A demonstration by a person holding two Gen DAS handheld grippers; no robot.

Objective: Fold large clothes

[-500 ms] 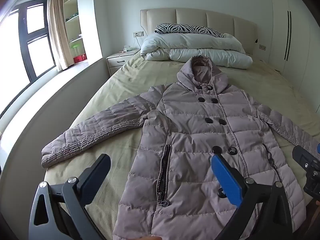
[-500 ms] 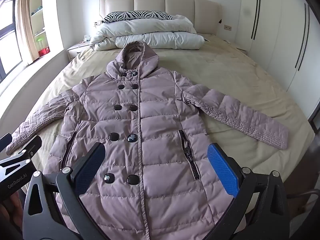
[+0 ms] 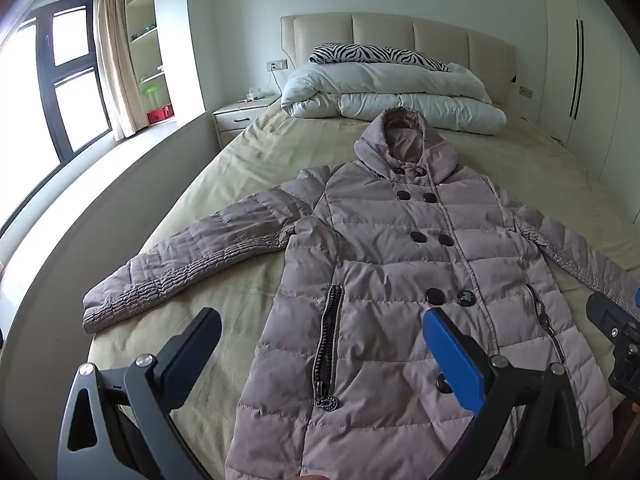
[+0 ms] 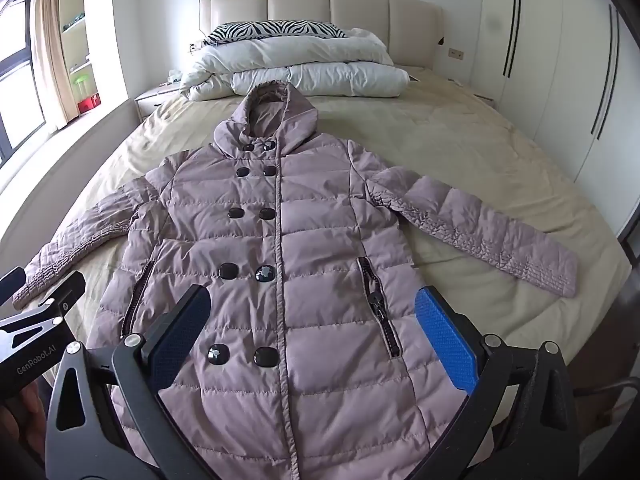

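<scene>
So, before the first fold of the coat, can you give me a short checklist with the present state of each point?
1. Coat lies flat on the bed, front up, hood toward the headboard: ok.
2. Both sleeves spread out to the sides, not tucked under the body: ok.
3. Buttons closed down the front: ok for those in view; the hem edge is hidden, cannot tell.
4. Left tongs open, nothing between them: ok.
5. Right tongs open, nothing between them: ok.
6. Folded duvet and zebra pillow lie beyond the hood, off the coat: ok.
</scene>
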